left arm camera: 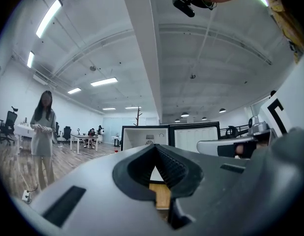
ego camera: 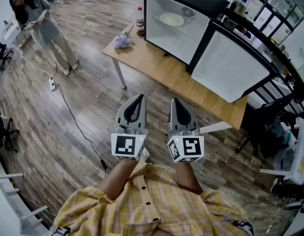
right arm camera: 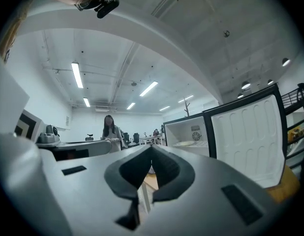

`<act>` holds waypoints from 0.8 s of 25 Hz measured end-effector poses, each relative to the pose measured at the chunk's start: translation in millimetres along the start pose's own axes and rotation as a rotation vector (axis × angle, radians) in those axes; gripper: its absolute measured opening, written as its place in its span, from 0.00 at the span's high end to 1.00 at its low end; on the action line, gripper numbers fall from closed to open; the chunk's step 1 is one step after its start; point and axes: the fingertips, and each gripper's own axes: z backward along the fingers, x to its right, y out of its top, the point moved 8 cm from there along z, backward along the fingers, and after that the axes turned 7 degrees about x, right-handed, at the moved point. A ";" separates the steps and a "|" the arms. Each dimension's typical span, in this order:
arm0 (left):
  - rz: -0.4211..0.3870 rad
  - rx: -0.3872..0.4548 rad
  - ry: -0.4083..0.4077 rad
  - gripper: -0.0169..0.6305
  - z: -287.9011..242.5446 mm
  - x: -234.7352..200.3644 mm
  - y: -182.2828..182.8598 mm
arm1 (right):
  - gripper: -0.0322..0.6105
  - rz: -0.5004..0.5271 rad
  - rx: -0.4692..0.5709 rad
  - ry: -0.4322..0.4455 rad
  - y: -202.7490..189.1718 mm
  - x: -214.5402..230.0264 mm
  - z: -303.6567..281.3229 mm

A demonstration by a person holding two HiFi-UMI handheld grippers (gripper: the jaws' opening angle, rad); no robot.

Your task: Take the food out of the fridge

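Far left, well clear of the work area: a bystander stands on the wood floor, with a cable trailing across it.

Worktop: a small bottle and a bunch of purple flowers sit at its left end. Neither belongs to the task.

Left hand-held gripper: held level in front of the operator, short of the worktop edge. Its own view shows the jaw tips pressed together with nothing between them.

Right hand-held gripper: just beside the left one and parallel to it, jaws likewise pressed together and empty.

Fridge: stands on the worktop, with its door swung fully open to the right. On the shelf inside rests a pale round plate, the only item visible in the compartment. What lies on it is too small to make out.

Assessment of handling:
- The plate is probably rigid and light.
- Its rim is likely smooth, and slippery if chilled or damp.
- It would be breakable if ceramic; the material cannot be confirmed.
- The contents look loose, so the plate should stay level throughout.

Recommended hold: the rim nearest the opening, pinched over the lip. A second grip on the opposite side would stop it tipping. Both sets of jaws must spread before any contact.
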 end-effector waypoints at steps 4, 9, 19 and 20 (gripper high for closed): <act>0.010 0.000 -0.028 0.96 -31.0 -22.6 -3.2 | 0.94 0.023 0.002 -0.028 -0.3 2.5 -32.5; 0.020 -0.010 -0.055 0.96 -57.0 -48.6 -10.3 | 0.94 0.031 0.004 -0.055 -4.3 3.1 -66.7; 0.018 -0.003 -0.111 0.96 -97.5 -91.5 -15.0 | 0.94 0.040 0.011 -0.101 -10.9 -3.1 -117.4; 0.020 -0.003 -0.114 0.96 -99.7 -94.5 -16.4 | 0.94 0.042 0.008 -0.104 -12.2 -3.8 -120.8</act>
